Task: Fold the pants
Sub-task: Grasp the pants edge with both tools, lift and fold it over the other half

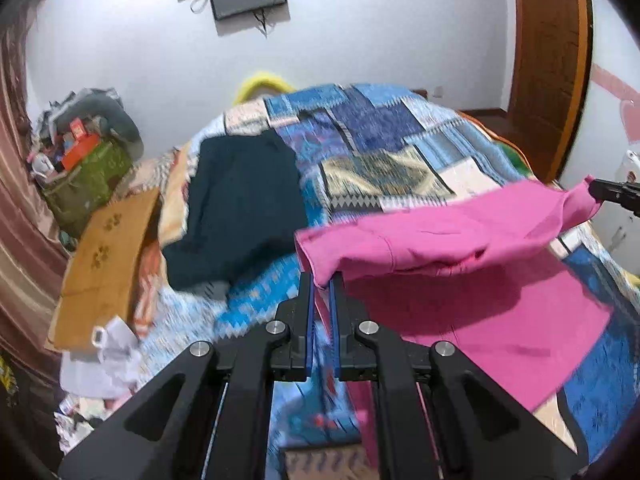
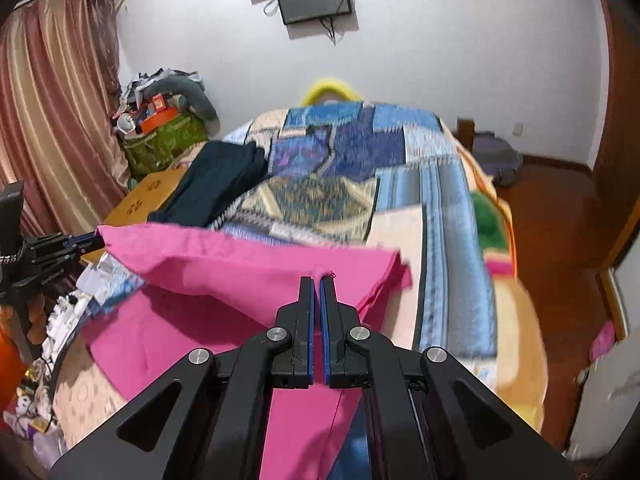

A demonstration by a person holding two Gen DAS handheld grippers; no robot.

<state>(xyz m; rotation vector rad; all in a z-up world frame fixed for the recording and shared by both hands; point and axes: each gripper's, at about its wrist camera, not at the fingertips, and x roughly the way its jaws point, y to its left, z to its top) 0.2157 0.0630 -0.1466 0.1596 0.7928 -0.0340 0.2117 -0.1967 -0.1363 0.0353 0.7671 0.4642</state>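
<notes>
Pink pants (image 1: 460,240) fill the near field of both wrist views, one end lifted off the quilt (image 1: 380,140) and the rest lying flat on it. At the bottom of the left wrist view the left gripper (image 1: 323,280) is clenched on a corner of the lifted edge, pink cloth pinched between its blue pads. Across the pants from it, the right gripper (image 1: 596,190) grips the opposite corner at the far right of that view; in its own camera the right gripper (image 2: 317,279) shows its jaws nearly together with a small tuft of pink fabric caught at the tips. Between the two grips the raised edge hangs as a slack band above the flat part, casting a shadow on it. Beyond the pants, to their left on the quilt, lies a dark garment (image 1: 240,208). Past the quilt's left edge sits a brown cardboard box (image 1: 108,260), and behind that a green bag (image 1: 88,188) heaped with clutter. Both views are motion-blurred.
</notes>
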